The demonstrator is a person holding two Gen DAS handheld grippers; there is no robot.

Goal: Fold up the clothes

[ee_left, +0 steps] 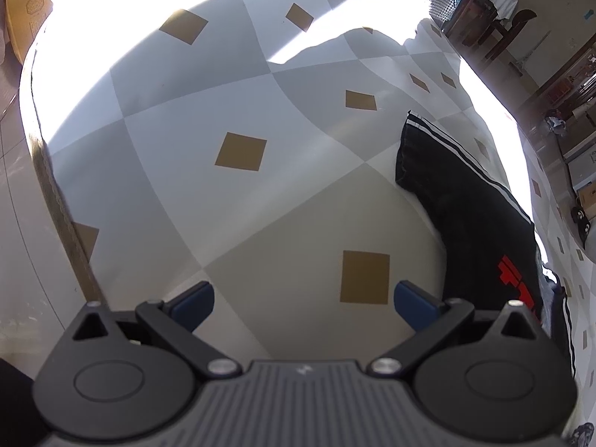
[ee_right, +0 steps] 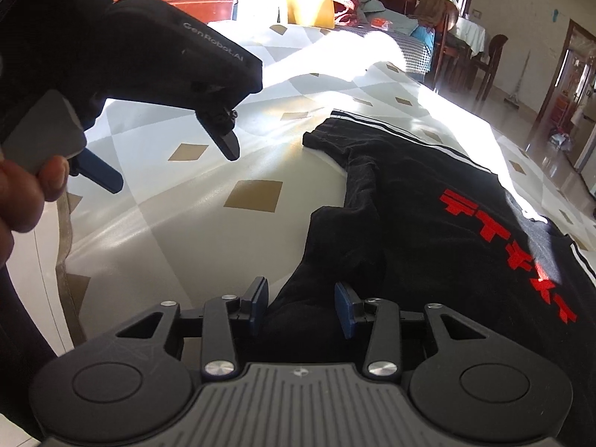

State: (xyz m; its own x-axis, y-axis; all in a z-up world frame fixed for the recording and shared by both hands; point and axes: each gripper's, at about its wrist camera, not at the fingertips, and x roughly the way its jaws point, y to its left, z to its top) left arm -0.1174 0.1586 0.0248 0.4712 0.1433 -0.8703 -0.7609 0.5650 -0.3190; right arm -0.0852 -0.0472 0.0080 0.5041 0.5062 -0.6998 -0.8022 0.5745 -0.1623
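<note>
The right gripper (ee_right: 301,307) points down at a black garment (ee_right: 439,231) spread on a bed. Its two blue-padded fingers (ee_right: 344,311) stand a little apart, with a rumpled fold of the black cloth lying between them. Whether the pads press on that cloth cannot be told from this view.

Ahead and to the right of this gripper, the garment stretches away, showing large red lettering (ee_right: 510,249) across its front and white stripes (ee_right: 409,136) along its far edge. One sleeve or corner lies folded inward just beyond the fingers.

Up and to the left of the right gripper, the left gripper (ee_right: 175,167) hangs above the bedcover (ee_right: 186,238), touching nothing. A person's fingertips (ee_right: 22,193) grip its handle at the far left.

From the left gripper's own camera, its blue pads (ee_left: 195,303) are spread wide and empty over the bedcover (ee_left: 238,74), which is patterned in grey and white diamonds with small tan squares. The black garment (ee_left: 473,201) lies to the right of it, apart from its fingers. Strong sunlight falls across the far side of the bed.
</note>
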